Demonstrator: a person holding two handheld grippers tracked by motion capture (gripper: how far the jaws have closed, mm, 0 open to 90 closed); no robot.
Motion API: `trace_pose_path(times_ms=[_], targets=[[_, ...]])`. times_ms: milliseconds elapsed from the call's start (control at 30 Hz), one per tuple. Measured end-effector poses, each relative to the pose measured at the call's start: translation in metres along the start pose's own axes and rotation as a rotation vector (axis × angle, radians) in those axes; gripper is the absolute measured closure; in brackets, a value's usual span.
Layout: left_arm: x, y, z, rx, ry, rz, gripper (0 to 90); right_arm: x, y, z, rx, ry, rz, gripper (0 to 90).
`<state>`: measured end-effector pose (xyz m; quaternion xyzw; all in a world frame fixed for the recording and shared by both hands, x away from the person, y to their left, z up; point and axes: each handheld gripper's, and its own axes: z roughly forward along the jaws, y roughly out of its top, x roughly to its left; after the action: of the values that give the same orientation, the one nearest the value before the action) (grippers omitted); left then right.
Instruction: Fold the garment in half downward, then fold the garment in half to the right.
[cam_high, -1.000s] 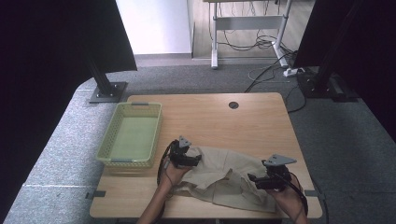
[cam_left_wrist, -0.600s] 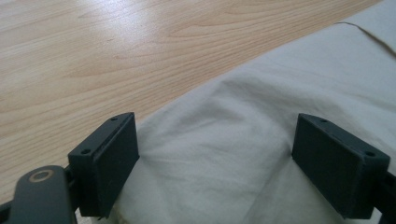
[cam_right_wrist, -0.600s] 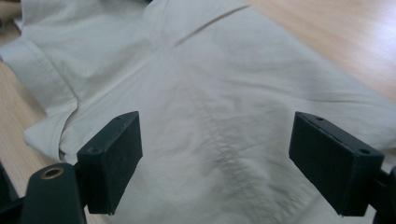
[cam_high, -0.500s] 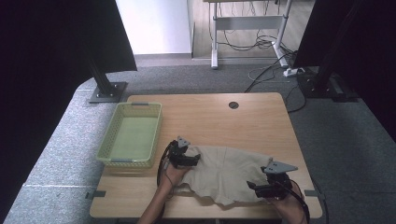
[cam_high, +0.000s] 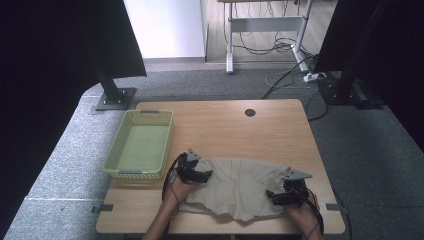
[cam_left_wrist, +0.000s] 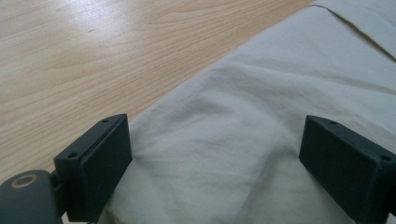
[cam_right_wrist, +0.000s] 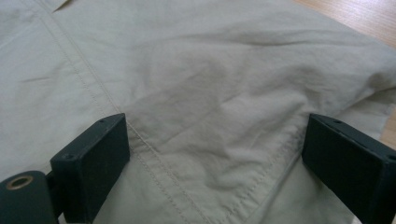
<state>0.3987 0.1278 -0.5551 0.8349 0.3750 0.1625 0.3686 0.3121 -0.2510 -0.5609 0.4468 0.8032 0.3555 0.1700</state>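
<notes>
A beige cloth garment (cam_high: 240, 187) lies spread flat on the near part of the wooden table (cam_high: 225, 130). My left gripper (cam_high: 202, 175) rests at the cloth's left edge and my right gripper (cam_high: 274, 196) at its right front corner. In the left gripper view the left gripper (cam_left_wrist: 217, 140) stands open, its jaws wide apart over the cloth (cam_left_wrist: 243, 121) without pinching it. The right gripper (cam_right_wrist: 215, 135) is likewise open above a stitched seam of the cloth (cam_right_wrist: 196, 93). Both pairs of jaws have just been opening, with cloth lying loose under the gap.
A light green plastic basket (cam_high: 114, 155) sits empty at the table's left side. A round cable hole (cam_high: 250, 112) is near the far edge. Black stands and cables lie on the floor beyond the table.
The right gripper has sunk toward the table's front right. The cloth, bunched between the grippers earlier, now lies flatter and wider. The left gripper has barely moved.
</notes>
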Motion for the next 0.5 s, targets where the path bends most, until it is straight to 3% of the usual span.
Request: trace_pose_path(times_ms=[100, 433, 500], targets=[[0.0, -0.001, -0.001, 0.001, 0.0, 0.002, 9.0, -0.001, -0.003, 0.0, -0.025, 0.001, -0.006, 6.8], [-0.001, -0.002, -0.004, -0.001, 0.005, 0.008, 9.3, -0.001, -0.003, 0.0, -0.025, 0.001, -0.006, 7.0], [-0.004, 0.002, -0.013, -0.006, 0.029, -0.001, 10.1, -0.001, -0.003, 0.0, -0.025, 0.0, -0.007, 7.0]])
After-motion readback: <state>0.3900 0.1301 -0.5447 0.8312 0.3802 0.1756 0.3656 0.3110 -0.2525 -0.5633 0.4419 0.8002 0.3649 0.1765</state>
